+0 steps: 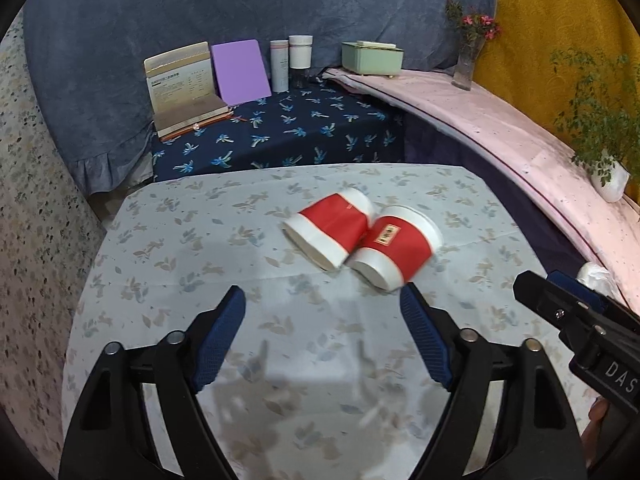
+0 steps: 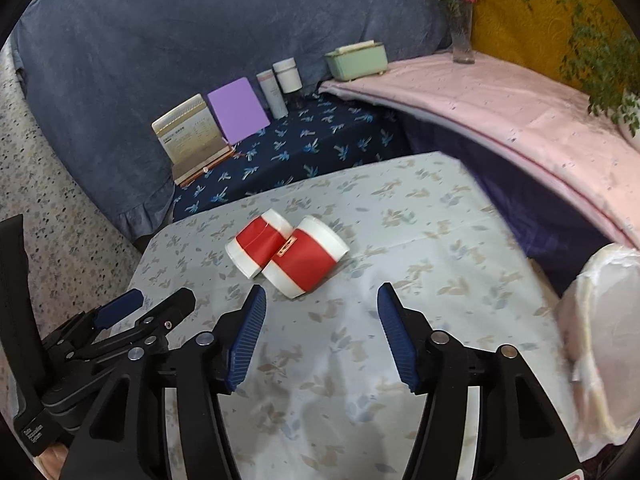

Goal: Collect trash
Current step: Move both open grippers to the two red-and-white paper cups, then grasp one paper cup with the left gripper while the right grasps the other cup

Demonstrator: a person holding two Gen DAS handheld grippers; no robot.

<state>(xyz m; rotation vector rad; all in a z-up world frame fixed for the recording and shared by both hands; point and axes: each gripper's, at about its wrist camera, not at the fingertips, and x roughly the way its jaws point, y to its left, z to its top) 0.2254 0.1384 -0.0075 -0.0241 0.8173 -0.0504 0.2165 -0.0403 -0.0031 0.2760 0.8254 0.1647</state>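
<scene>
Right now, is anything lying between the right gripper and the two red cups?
Nothing: in the right wrist view, only bare floral tablecloth separates the open right gripper from the two tipped red cups.

The left gripper [image 1: 323, 330] and the right gripper [image 2: 322, 330] look alike: glossy black plastic frames with triangular cut-outs, round silver pivot pins, and blue ribbed pads [image 2: 250, 336] on the inner faces of the fingers. White letters "DAS" mark the right gripper's black body in the left wrist view, beside a small silver screw.
</scene>
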